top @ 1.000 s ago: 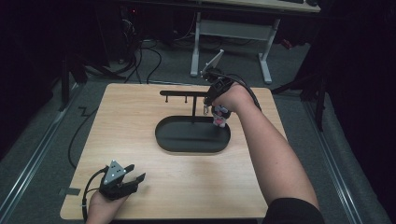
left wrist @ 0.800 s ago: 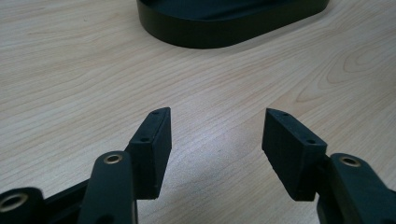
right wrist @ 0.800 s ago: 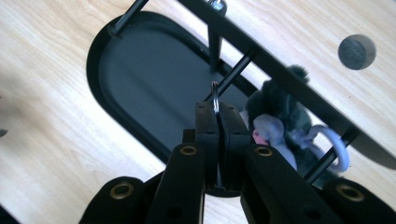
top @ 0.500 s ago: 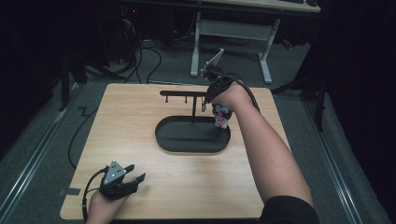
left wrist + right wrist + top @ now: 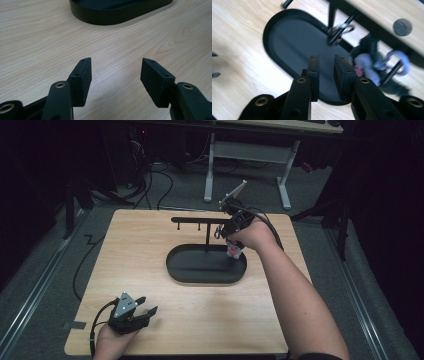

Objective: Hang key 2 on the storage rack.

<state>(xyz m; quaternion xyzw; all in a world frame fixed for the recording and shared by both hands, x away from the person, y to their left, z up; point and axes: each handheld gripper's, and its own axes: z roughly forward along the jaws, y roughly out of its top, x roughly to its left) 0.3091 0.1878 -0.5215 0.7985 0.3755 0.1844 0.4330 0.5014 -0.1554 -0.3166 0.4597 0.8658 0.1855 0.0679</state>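
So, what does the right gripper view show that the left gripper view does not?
Right gripper view: a rack with a fluffy keychain hanging from it, beside the right hand-held gripper, whose jaws have just been opening with nothing between them. Left gripper view: the left hand-held gripper, jaws wide apart over the bare table. Both: the black tray on that table.

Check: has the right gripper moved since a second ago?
Barely. The right gripper hangs beside the stand's post as before; its jaws have just been opening, nothing between them.
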